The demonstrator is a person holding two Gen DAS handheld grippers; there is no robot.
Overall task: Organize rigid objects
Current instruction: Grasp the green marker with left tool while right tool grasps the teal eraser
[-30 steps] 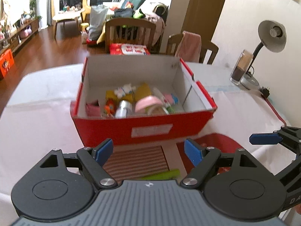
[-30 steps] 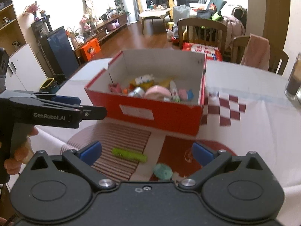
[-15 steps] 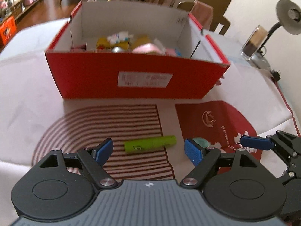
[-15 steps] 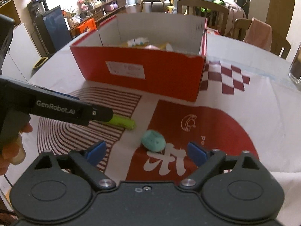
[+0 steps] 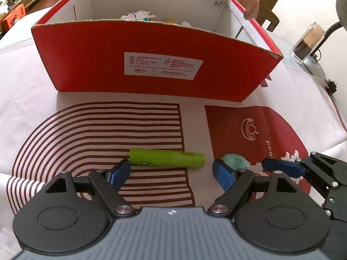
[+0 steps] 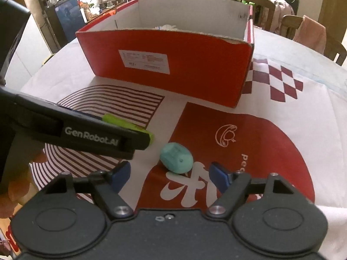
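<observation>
you had a red box with a white inside and a white label on its front. the cloth under it was white with dark red stripes, a red patch and red checks. the tube was bright green, the small oval thing teal. the pads were blue on black grippers.

Matt red cardboard box on printed cloth tablecloth
</observation>
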